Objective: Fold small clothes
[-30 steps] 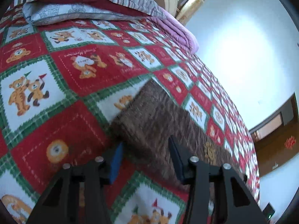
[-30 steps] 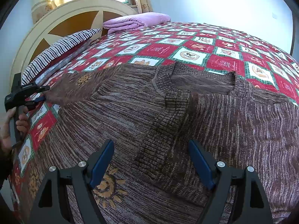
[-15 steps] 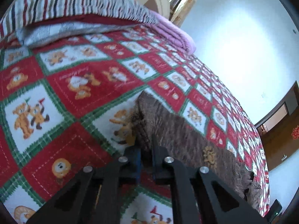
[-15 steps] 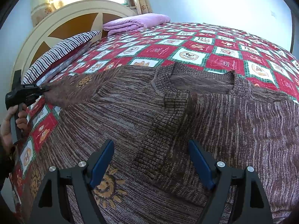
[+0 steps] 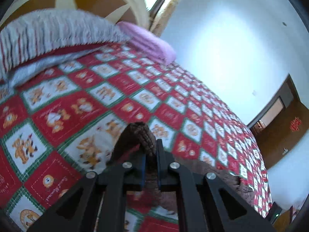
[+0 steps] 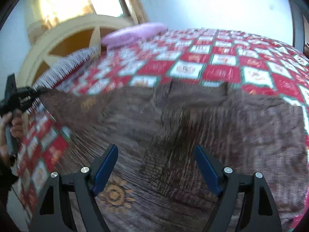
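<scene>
Your left gripper (image 5: 150, 166) had its jaws pressed together on the cuff (image 5: 142, 135) of the brown knit sweater (image 6: 173, 135), pinching the sleeve end that a second earlier lay flat between spread fingers. The cuff now stood raised off the red-and-green bear quilt (image 5: 77, 106), bunched at 12 o'clock just above the fingertips. From your right wrist camera the same gripper showed at 9 o'clock, with the sleeve (image 6: 63, 104) drawn taut from it toward the sweater's body. Your right gripper (image 6: 156, 166) hovered with jaws spread wide over the chest of the sweater, which lay across the middle of the bed, its neckline at 12 o'clock; it gripped nothing, as before. Both views had gone blurred, suggesting that you were moving. The striped pillow (image 5: 48, 32) and folded pink blanket (image 5: 148, 42) sat well apart, near the headboard (image 6: 63, 38). With the sleeve secured, the first fold inward over the body looked ready to begin.
</scene>
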